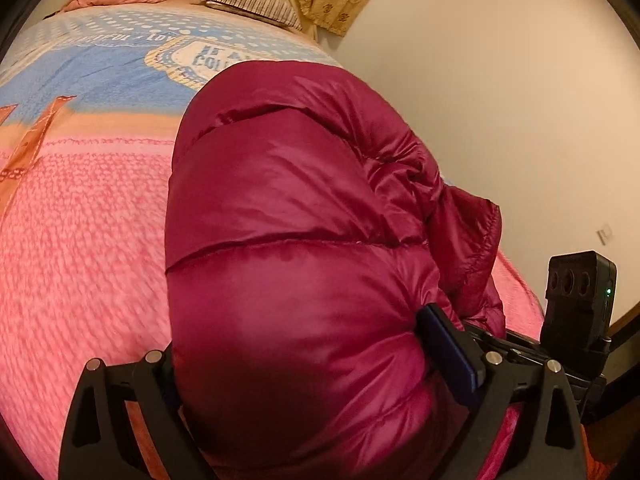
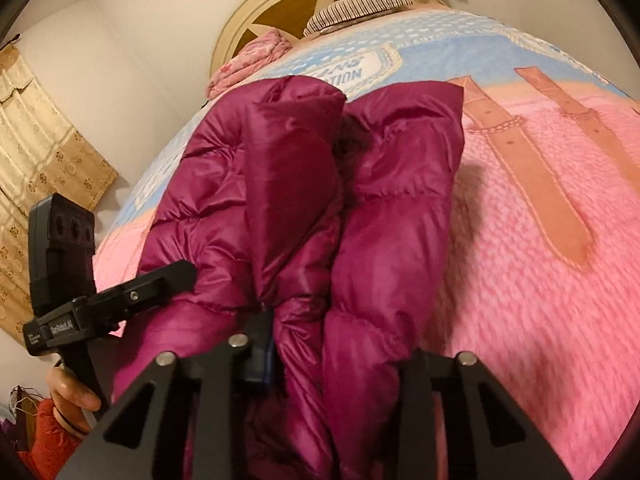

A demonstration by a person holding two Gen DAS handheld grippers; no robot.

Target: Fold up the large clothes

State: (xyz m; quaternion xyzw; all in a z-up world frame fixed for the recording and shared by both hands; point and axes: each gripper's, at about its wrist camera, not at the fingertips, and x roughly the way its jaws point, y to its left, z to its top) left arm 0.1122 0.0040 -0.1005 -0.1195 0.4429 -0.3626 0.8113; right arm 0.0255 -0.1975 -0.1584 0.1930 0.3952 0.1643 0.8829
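A shiny magenta puffer jacket (image 1: 288, 208) lies bunched on the pink and blue bedspread (image 1: 80, 220). My left gripper (image 1: 304, 364) is shut on the jacket's near end, with thick padding filling the space between its fingers. In the right wrist view the jacket (image 2: 304, 200) lies in two long rolls running away from me. My right gripper (image 2: 340, 356) is shut on the jacket's near edge. The left gripper (image 2: 168, 280) shows in the right wrist view, pressed into the jacket's left side. The right gripper's body (image 1: 576, 300) shows at the right of the left wrist view.
The bed has a round cream headboard (image 2: 256, 4) with a striped pillow (image 2: 356, 8) and a pink folded quilt (image 2: 248, 60). A white wall (image 1: 500, 100) and gold curtains (image 2: 36, 152) border the bed. A hand (image 2: 68, 396) holds the left gripper's handle.
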